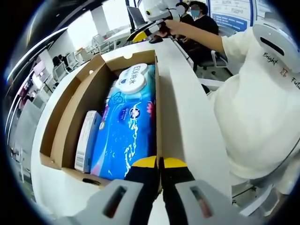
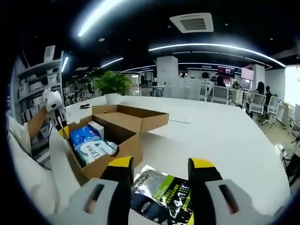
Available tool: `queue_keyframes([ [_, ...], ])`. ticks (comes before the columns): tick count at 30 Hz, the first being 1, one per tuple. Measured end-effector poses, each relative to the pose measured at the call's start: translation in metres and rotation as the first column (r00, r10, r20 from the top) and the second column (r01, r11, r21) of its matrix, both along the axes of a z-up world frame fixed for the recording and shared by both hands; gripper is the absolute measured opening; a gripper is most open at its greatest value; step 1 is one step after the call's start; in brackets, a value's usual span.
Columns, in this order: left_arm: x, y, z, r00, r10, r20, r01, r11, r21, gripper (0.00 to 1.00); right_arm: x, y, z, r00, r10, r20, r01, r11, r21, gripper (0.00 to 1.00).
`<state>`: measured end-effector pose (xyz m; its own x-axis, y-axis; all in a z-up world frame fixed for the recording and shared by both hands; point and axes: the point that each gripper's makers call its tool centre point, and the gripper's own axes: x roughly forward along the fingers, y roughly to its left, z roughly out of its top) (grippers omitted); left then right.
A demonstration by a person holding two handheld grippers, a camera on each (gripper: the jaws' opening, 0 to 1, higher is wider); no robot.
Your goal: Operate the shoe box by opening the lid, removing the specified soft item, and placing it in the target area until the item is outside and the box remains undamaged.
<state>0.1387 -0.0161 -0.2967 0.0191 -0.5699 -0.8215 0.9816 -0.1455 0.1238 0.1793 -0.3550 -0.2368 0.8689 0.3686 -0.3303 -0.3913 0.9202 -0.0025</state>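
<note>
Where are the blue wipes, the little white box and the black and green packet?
Blue wipes [image 1: 129, 136], left gripper view, middle of pack.
White box [image 1: 87, 140], left gripper view, its side.
Packet [image 2: 159, 190], right gripper view, its green print.

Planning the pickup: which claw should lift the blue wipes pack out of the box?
Right, probably: the right claw is open and free near the box; the left claw looks shut on the box wall, steadying it.
</note>
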Motion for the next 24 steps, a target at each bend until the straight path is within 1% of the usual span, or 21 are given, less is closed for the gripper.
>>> queue_keyframes([
  [2, 0.000, 0.000, 0.000, 1.000, 0.001, 0.001, -0.001, 1.000, -0.001, 0.01, 0.001, 0.000, 0.000, 1.000, -0.004, 0.011, 0.004, 1.000, 0.003, 0.48],
  [3, 0.000, 0.000, 0.000, 1.000, -0.001, 0.003, 0.001, 1.000, -0.002, 0.01, 0.001, 0.001, -0.003, 1.000, -0.008, 0.012, 0.008, 1.000, -0.006, 0.49],
  [4, 0.000, 0.000, 0.000, 1.000, -0.002, 0.004, 0.002, 1.000, -0.004, 0.01, 0.002, -0.003, -0.005, 0.999, -0.030, 0.031, 0.031, 0.999, -0.040, 0.49],
  [5, 0.000, 0.000, 0.000, 1.000, -0.002, 0.004, 0.002, 1.000, -0.004, 0.01, 0.003, -0.005, -0.007, 0.998, -0.032, 0.057, 0.037, 0.996, -0.081, 0.49],
  [6, 0.000, 0.000, 0.000, 1.000, -0.002, 0.005, 0.002, 1.000, -0.005, 0.01, 0.003, -0.007, -0.012, 0.998, -0.044, 0.054, 0.050, 0.992, -0.117, 0.49],
  [7, 0.000, 0.000, 0.000, 1.000, -0.002, 0.005, 0.002, 1.000, -0.005, 0.01, 0.002, -0.009, -0.017, 0.997, -0.059, 0.044, 0.064, 0.990, -0.127, 0.49],
  [8, 0.000, 0.000, 0.000, 1.000, -0.009, 0.006, 0.009, 1.000, -0.006, 0.01, 0.001, -0.004, -0.022, 0.998, -0.046, 0.037, 0.050, 0.992, -0.112, 0.50],
  [10, 0.000, 0.000, 0.000, 1.000, -0.019, 0.012, 0.019, 1.000, -0.008, 0.01, 0.001, -0.002, -0.030, 0.999, -0.040, 0.013, 0.041, 0.993, -0.108, 0.52],
  [14, 0.000, 0.000, 0.001, 1.000, -0.016, 0.011, 0.016, 1.000, -0.007, 0.01, 0.002, 0.000, -0.040, 0.999, -0.045, 0.000, 0.045, 0.996, -0.077, 0.54],
  [16, 0.000, 0.000, 0.001, 1.000, -0.014, 0.011, 0.015, 1.000, -0.010, 0.01, 0.004, -0.001, -0.046, 0.999, -0.054, -0.003, 0.054, 0.995, -0.086, 0.53],
  [20, 0.000, 0.000, 0.001, 1.000, -0.014, 0.011, 0.014, 1.000, -0.013, 0.01, 0.003, 0.000, -0.055, 0.999, -0.047, -0.019, 0.046, 0.995, -0.092, 0.52],
  [24, -0.001, 0.000, 0.001, 1.000, -0.016, 0.018, 0.016, 1.000, -0.012, 0.02, -0.001, -0.004, -0.069, 0.995, -0.071, -0.074, 0.063, 0.993, -0.104, 0.53],
])
